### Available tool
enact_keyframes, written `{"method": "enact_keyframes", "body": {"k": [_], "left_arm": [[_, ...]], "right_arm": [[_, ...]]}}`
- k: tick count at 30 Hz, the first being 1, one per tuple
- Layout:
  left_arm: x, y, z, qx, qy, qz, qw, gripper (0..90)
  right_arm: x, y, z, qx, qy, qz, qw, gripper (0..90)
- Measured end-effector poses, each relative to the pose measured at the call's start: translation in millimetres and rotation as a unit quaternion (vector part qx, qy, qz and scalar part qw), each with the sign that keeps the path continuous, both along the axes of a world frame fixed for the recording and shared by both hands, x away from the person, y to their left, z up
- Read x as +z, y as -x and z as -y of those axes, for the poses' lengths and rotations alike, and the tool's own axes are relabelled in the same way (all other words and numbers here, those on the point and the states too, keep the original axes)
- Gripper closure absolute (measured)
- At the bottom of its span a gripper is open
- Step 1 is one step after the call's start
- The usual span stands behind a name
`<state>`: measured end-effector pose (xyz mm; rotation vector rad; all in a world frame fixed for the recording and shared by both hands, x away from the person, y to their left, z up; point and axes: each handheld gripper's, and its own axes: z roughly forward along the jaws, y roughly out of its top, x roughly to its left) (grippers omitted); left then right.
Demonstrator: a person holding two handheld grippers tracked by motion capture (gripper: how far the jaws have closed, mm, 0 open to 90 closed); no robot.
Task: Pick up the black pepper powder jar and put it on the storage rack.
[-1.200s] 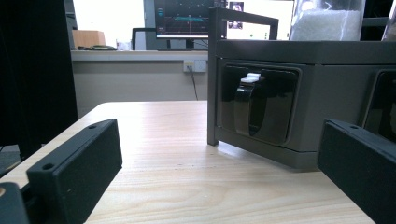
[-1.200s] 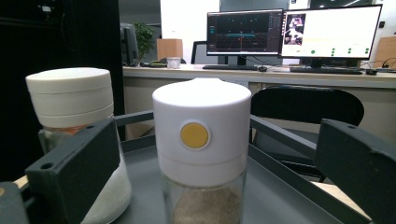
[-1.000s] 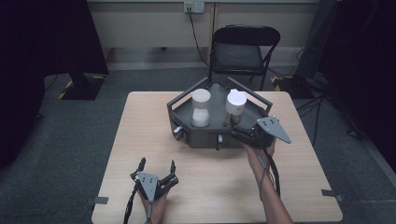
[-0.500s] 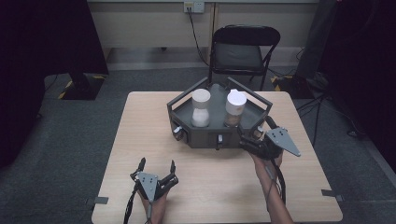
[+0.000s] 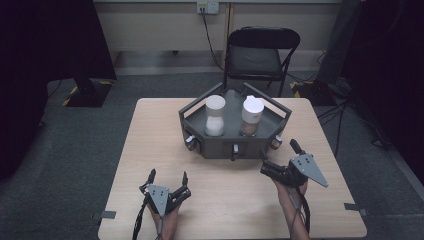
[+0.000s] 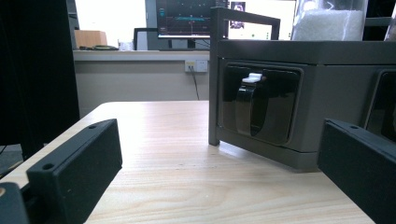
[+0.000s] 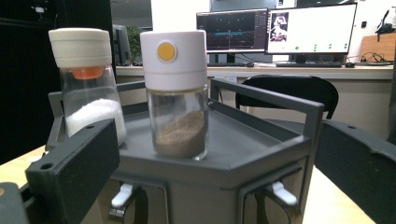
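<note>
A grey six-sided tray (image 5: 220,148) with a top rail stands at the table's far middle. On it are a jar of white grains (image 5: 215,116) with a cream lid and a jar of brown powder (image 5: 251,116) with a white lid. My right gripper (image 5: 278,157) is open just in front of the tray's right front corner and holds nothing. The right gripper view looks at the brown jar (image 7: 177,102) and the white jar (image 7: 88,93) over the tray wall (image 7: 205,186). My left gripper (image 5: 168,176) is open near the front edge, facing a black hook (image 6: 250,105) on the tray's side.
The wooden table (image 5: 150,130) has bare room left of the tray and across the front. Small white-tipped latches (image 7: 282,192) hang from the tray's sides. A black folding chair (image 5: 262,57) stands behind the table. Desks with monitors (image 7: 308,30) are far off.
My right gripper has drawn back from the tray's right side toward the front edge and sunk lower. The left gripper and both jars have stayed put.
</note>
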<state>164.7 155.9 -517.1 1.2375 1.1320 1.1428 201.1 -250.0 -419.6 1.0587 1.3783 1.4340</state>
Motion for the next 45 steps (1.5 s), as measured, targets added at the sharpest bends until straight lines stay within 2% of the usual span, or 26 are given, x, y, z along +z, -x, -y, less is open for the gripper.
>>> {"method": "enact_keyframes", "body": {"k": [4, 8, 11, 18, 30, 34, 36, 39, 45], "left_arm": [[0.0, 0.0, 0.0, 0.0, 0.0, 0.0, 1.0, 0.0], [-0.1, 0.0, 0.1, 0.0, 0.0, 0.0, 1.0, 0.0], [0.0, 0.3, 0.5, 0.002, 0.0, 0.0, 1.0, 0.0], [0.0, 0.4, 0.4, 0.002, 0.0, 0.0, 1.0, 0.0], [0.0, 0.7, 0.3, 0.002, 0.0, 0.0, 1.0, 0.0], [0.0, 0.7, 0.3, 0.002, 0.0, 0.0, 1.0, 0.0], [0.0, 0.7, 0.3, 0.002, 0.0, 0.0, 1.0, 0.0], [0.1, 0.9, 0.1, 0.001, 0.0, 0.0, 1.0, 0.0], [0.1, 1.2, 0.1, 0.002, 0.0, 0.0, 1.0, 0.0]], "right_arm": [[-7.6, 7.9, 0.8, -0.005, -0.004, 0.0, 1.0, 0.0], [-17.0, 18.0, -1.8, -0.012, 0.007, 0.006, 0.9999, 0.0], [-26.5, 25.9, -1.9, -0.014, -0.007, 0.006, 0.9999, 0.0], [-42.7, 37.9, -2.9, -0.029, -0.008, 0.0, 0.9996, 0.0], [-67.7, 48.6, -2.0, -0.05, 0.002, -0.013, 0.9987, 0.0], [-77.0, 53.9, -6.4, -0.065, 0.011, -0.008, 0.9978, 0.0], [-81.6, 56.7, -6.2, -0.064, 0.008, -0.002, 0.9979, 0.0], [-85.5, 58.9, -7.5, -0.069, 0.015, -0.001, 0.9975, 0.0], [-90.8, 60.1, -7.4, -0.072, 0.011, -0.001, 0.9974, 0.0]]}}
